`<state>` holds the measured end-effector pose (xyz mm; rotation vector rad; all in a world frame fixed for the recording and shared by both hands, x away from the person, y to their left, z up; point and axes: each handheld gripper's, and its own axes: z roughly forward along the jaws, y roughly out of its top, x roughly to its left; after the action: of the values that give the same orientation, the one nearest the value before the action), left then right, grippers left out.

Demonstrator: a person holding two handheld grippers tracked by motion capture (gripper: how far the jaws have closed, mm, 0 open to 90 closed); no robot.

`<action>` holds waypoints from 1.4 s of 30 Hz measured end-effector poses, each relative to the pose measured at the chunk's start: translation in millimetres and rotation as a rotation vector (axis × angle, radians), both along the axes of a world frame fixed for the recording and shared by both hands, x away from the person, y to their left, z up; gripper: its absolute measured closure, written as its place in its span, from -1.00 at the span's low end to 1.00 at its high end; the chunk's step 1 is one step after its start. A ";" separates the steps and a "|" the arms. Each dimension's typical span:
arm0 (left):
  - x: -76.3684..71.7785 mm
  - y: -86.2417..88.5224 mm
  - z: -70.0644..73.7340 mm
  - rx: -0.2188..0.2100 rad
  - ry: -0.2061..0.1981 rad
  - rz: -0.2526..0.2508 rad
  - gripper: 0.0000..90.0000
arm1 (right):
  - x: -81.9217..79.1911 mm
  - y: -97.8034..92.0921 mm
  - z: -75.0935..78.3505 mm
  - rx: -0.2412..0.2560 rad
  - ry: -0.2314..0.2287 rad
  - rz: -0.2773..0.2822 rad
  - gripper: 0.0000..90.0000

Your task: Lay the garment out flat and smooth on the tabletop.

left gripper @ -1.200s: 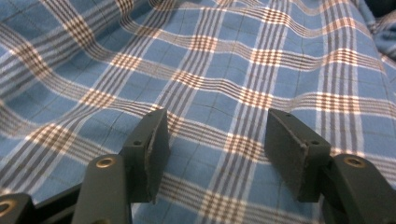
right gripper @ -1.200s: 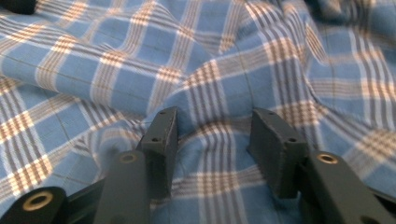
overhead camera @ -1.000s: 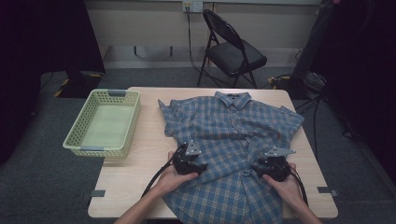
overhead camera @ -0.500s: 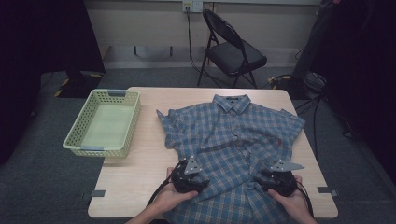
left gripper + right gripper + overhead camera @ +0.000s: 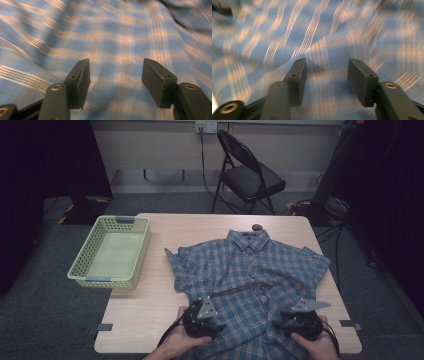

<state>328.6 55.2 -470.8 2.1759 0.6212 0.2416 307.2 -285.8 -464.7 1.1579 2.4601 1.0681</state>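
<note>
- Right now we see a blue checked shirt (image 5: 250, 275) lying flat on the desk (image 5: 150, 315), front side up.
- Its collar (image 5: 248, 238) points to the far edge of the desk, and its bottom hem hangs near the edge where the person stands.
- One short sleeve (image 5: 177, 262) lies out to the left and the other sleeve (image 5: 315, 262) lies out to the right.
- We see the left hand-held gripper (image 5: 212, 326) at the bottom left part of the shirt, held in the person's left hand (image 5: 175, 345).
- Its jaws stand wide apart in the left gripper view, with shirt cloth (image 5: 117, 45) under and between them, and they hold nothing.
- We see the right hand-held gripper (image 5: 287, 322) at the bottom right part of the shirt, held in the person's right hand (image 5: 315, 347).
- Its jaws stand wide apart too in the right gripper view, over wrinkled cloth (image 5: 319, 32), and they hold nothing.
- Both gripper views are blurry, so we cannot tell if the jaws touch the cloth.
- A light green basket (image 5: 82, 265) sits on the left side of the desk, near the shirt but not touching it.
- A small dark round thing (image 5: 257, 226) lies on the desk just past the collar.
- A black folding chair (image 5: 247, 175) stands on the floor behind the desk.
</note>
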 end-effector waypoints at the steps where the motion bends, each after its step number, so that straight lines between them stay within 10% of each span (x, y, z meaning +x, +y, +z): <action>1: 9.7 -0.1 3.0 -0.019 0.007 0.025 -0.16 | 12.1 -0.2 6.1 0.013 -0.029 -0.009 0.03; 7: 60.6 -6.6 8.2 -0.011 -0.015 0.131 -0.20 | 78.9 5.3 8.8 -0.006 -0.110 -0.097 -0.03; 10: 80.5 -4.7 -0.2 0.002 0.046 0.173 -0.20 | 106.4 11.3 -11.2 -0.023 -0.096 -0.157 -0.07; 14: 86.9 -5.5 -17.3 0.086 0.040 0.162 -0.22 | 110.4 17.4 -26.1 -0.062 -0.084 -0.176 -0.12; 21: 76.1 -10.0 -20.2 0.107 0.037 0.137 -0.30 | 91.1 16.6 -25.8 -0.075 -0.073 -0.189 -0.11; 42: -3.5 7.9 -21.1 0.055 0.056 0.011 -0.29 | -34.5 14.1 -26.6 -0.069 -0.087 -0.213 -0.10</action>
<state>325.1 63.1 -491.8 2.2387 0.6658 0.2063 272.7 -271.7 -491.3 1.2889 2.2308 0.9449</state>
